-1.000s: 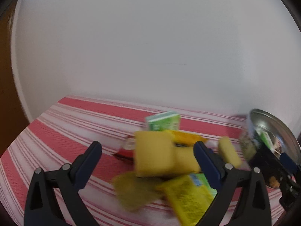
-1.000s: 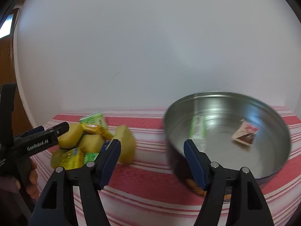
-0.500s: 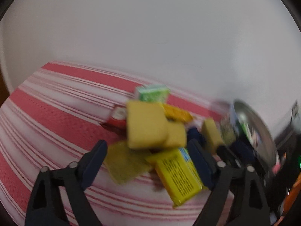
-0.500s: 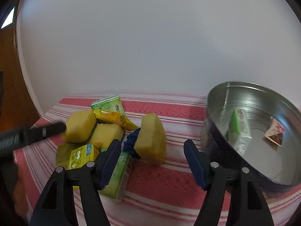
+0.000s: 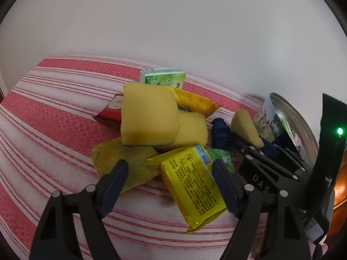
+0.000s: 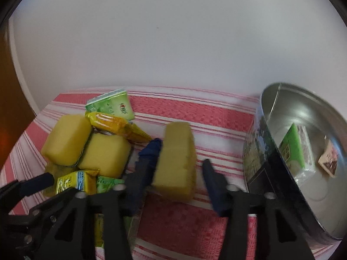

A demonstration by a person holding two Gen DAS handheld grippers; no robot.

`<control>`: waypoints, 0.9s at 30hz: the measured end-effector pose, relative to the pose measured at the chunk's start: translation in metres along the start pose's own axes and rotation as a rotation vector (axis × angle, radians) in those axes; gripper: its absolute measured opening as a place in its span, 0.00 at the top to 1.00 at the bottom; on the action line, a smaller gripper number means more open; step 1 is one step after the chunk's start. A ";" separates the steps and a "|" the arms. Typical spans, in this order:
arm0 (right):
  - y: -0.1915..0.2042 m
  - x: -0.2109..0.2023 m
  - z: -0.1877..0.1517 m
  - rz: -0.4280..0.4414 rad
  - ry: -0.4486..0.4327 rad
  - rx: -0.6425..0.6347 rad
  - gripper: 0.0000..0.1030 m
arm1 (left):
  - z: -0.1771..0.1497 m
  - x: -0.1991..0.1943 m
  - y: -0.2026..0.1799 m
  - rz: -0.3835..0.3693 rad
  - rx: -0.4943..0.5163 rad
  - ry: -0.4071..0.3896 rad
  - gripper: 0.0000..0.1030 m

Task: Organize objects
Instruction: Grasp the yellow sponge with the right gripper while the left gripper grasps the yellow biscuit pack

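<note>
My left gripper (image 5: 169, 177) is spread, its jaws just now closing in, and the yellow packet (image 5: 190, 184) lies between them on the striped cloth (image 5: 54, 119); one pad sits right at the packet's edge, while the other lies over a flat greenish pad (image 5: 112, 158), so nothing is pinched. My right gripper (image 6: 174, 169) has also just been closing, with a lone sponge (image 6: 175, 162) between its jaws. One pad is against the sponge, and a thin strip of cloth seems to show beside the other, but the sponge is smeared, so I cannot tell whether I grip it. Only the left view shows the red packet (image 5: 110, 110), half hidden behind the top sponge (image 5: 147, 114) of the heap. Only the right view looks into the tin (image 6: 253, 151), where a green carton (image 6: 297, 149) and a small sachet (image 6: 328, 160) lie. From the left the tin is a sliver, mostly blocked by my right gripper's black frame. Both views catch the back carton (image 5: 164, 79), the orange wrapper (image 5: 195, 103) and a dark blue lump (image 6: 151, 151) just beside the lone sponge; I cannot make out what the lump is. A green packet (image 5: 221, 158) is mostly buried under the yellow one.
</note>
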State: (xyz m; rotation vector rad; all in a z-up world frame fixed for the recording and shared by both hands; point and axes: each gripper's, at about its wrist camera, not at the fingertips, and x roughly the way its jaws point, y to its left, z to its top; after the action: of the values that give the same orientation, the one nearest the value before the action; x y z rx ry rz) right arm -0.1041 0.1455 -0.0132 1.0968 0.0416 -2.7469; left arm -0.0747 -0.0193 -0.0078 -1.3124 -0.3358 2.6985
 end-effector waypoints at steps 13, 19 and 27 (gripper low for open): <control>0.000 -0.027 -0.003 -0.014 -0.100 -0.002 0.76 | 0.000 0.001 -0.011 -0.032 0.034 -0.002 0.29; 0.009 -0.049 0.001 -0.032 -0.192 -0.013 0.76 | 0.003 0.001 -0.014 -0.063 0.040 -0.016 0.47; -0.001 -0.073 -0.007 -0.027 -0.287 0.005 0.76 | 0.009 -0.018 -0.020 -0.122 0.096 -0.143 0.96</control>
State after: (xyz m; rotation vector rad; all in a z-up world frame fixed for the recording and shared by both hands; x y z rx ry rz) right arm -0.0480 0.1593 0.0320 0.6981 0.0095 -2.9000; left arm -0.0702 -0.0054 0.0160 -1.0417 -0.2870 2.6749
